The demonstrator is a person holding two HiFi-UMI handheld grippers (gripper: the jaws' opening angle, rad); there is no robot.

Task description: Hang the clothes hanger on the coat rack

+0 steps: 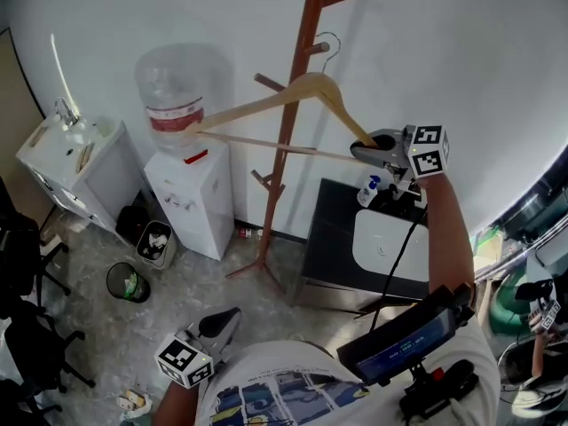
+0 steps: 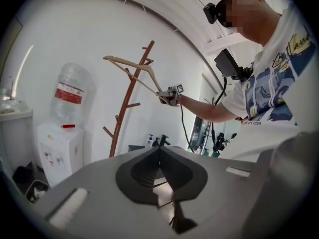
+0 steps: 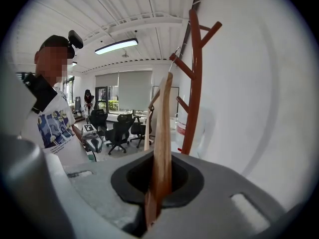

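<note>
A pale wooden clothes hanger (image 1: 293, 96) with a wire hook (image 1: 328, 47) is held up high beside the reddish-brown coat rack (image 1: 286, 140). My right gripper (image 1: 374, 149) is shut on the hanger's right arm end. In the right gripper view the hanger (image 3: 162, 133) rises from between the jaws of my right gripper (image 3: 158, 185), with the rack (image 3: 195, 83) just to its right. The hook hangs close to an upper peg; I cannot tell whether it touches. My left gripper (image 1: 224, 325) stays low near my body, and in its own view the left gripper (image 2: 159, 151) is shut and holds nothing.
A white water dispenser (image 1: 188, 193) with a bottle stands left of the rack. To the rack's right is a black cabinet (image 1: 330, 238) with a spray bottle (image 1: 368, 190) on it. A bin (image 1: 129, 282), a white cabinet (image 1: 71, 162) and office chairs (image 1: 22, 264) are at the left.
</note>
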